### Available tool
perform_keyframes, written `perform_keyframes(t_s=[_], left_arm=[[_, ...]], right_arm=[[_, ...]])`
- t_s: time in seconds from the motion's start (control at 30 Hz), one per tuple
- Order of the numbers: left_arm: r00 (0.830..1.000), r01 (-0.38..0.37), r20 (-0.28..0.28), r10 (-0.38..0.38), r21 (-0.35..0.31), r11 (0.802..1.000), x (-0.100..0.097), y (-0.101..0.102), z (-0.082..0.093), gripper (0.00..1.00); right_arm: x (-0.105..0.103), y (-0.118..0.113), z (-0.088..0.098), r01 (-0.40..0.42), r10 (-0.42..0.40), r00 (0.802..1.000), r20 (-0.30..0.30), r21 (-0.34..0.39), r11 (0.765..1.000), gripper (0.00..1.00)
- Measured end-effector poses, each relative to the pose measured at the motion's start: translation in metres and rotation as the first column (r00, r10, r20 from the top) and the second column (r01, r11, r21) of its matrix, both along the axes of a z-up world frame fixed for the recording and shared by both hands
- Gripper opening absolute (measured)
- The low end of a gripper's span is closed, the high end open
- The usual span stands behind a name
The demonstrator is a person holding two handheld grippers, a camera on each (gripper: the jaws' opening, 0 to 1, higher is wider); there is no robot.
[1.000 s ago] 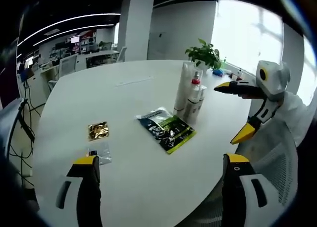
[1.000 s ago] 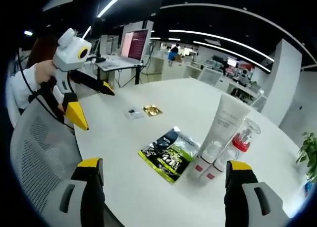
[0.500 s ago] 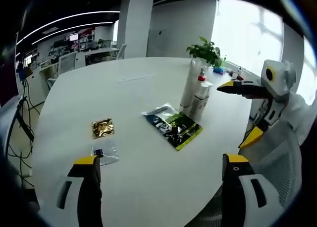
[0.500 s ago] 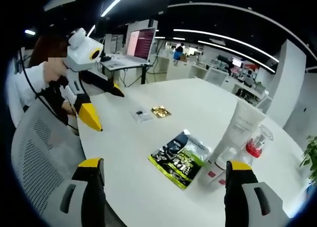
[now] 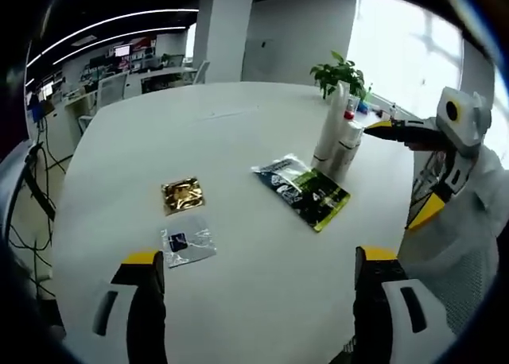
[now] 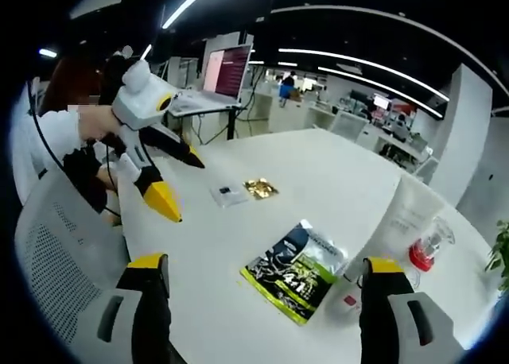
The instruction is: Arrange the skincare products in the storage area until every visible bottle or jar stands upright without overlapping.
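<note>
A tall white tube (image 5: pixel 330 129) stands at the far right of the white table (image 5: pixel 231 125), with a red-capped bottle (image 5: pixel 347 135) close beside it. A green-and-black sachet (image 5: pixel 302 191) lies flat in front of them. My left gripper (image 5: pixel 258 255) is open over the near table edge, holding nothing. My right gripper (image 5: pixel 402 169) hangs open at the right, just past the bottles. In the right gripper view the tube (image 6: pixel 406 221), red-capped bottle (image 6: pixel 427 249) and sachet (image 6: pixel 298 270) sit ahead of my open right gripper (image 6: pixel 264 262). The left gripper (image 6: pixel 184 187) is open at the left.
A gold sachet (image 5: pixel 182 194) and a small clear sachet (image 5: pixel 185 242) lie at the near left. A potted plant (image 5: pixel 343 74) stands behind the bottles. A mesh chair (image 6: pixel 56 253) is at the table's edge, and a laptop (image 6: pixel 219 78) is on a desk behind.
Both views have shifted, so the products and sachets now sit further right in each. The left gripper looks closer in the right gripper view. Nothing on the table has moved.
</note>
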State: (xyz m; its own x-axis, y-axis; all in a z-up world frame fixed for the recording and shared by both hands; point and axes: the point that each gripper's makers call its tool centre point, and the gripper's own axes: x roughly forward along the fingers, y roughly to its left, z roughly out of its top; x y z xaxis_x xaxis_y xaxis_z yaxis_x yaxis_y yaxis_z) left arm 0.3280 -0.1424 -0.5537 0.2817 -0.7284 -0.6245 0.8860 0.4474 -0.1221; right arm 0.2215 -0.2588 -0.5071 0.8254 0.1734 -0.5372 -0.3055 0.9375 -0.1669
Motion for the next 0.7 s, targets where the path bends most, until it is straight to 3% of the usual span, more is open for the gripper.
perform_keyframes(t_s=[0.33, 0.7], left_arm=[[1.0, -0.014, 0.011, 0.013, 0.057, 0.998, 0.04, -0.004, -0.024, 0.87], [0.996, -0.078, -0.041, 0.081, 0.076, 0.994, 0.057, -0.006, -0.049, 0.69]], right_arm=[[0.015, 0.009, -0.014, -0.023, 0.023, 1.0, 0.017, 0.018, 1.0, 0.91], [0.01, 0.007, -0.033, -0.003, 0.004, 1.0, -0.007, 0.063, 0.998, 0.9]])
